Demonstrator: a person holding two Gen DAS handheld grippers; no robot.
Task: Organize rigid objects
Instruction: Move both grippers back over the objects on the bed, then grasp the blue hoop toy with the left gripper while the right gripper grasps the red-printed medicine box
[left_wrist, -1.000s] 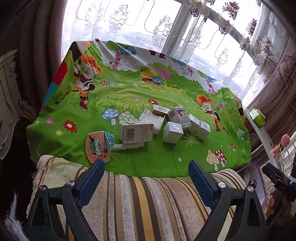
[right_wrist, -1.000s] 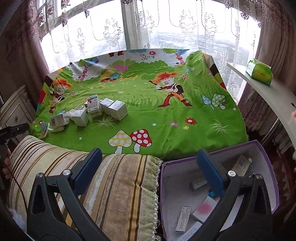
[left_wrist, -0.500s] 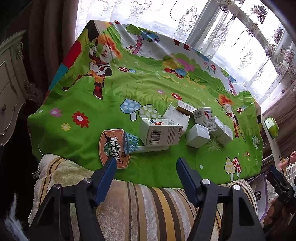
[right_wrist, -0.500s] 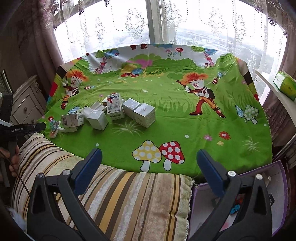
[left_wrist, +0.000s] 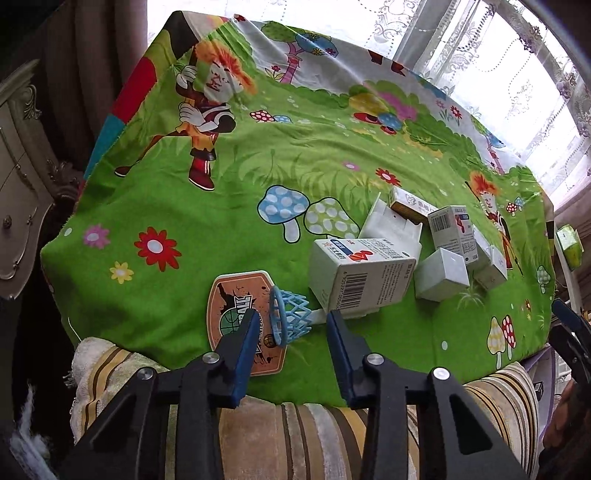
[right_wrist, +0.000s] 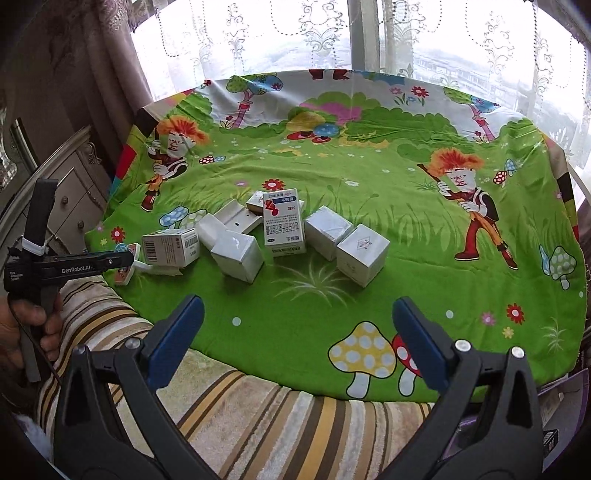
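Note:
Several small white cartons lie in a cluster on the green cartoon cloth. A toy basketball hoop (left_wrist: 289, 318) with an orange backboard (left_wrist: 236, 314) lies at the cloth's near edge, beside a barcode carton (left_wrist: 360, 277). My left gripper (left_wrist: 291, 317) is open, its fingers on either side of the blue hoop net, not closed on it. My right gripper (right_wrist: 297, 314) is open and empty, over the cloth's near edge, short of a white cube box (right_wrist: 238, 254) and another white cube box (right_wrist: 364, 254). An upright red-and-white carton (right_wrist: 283, 221) stands behind them.
A striped cushion (right_wrist: 258, 413) runs along the near side. A cream cabinet (left_wrist: 18, 177) stands at the left. A purple box (right_wrist: 565, 417) sits low at the right edge. Curtained windows lie beyond the table. The left gripper's body (right_wrist: 66, 266) shows at the left in the right wrist view.
My left gripper has moved forward and down to the hoop and its fingers have narrowed around the net. My right gripper has swung left from the purple box to over the cloth.

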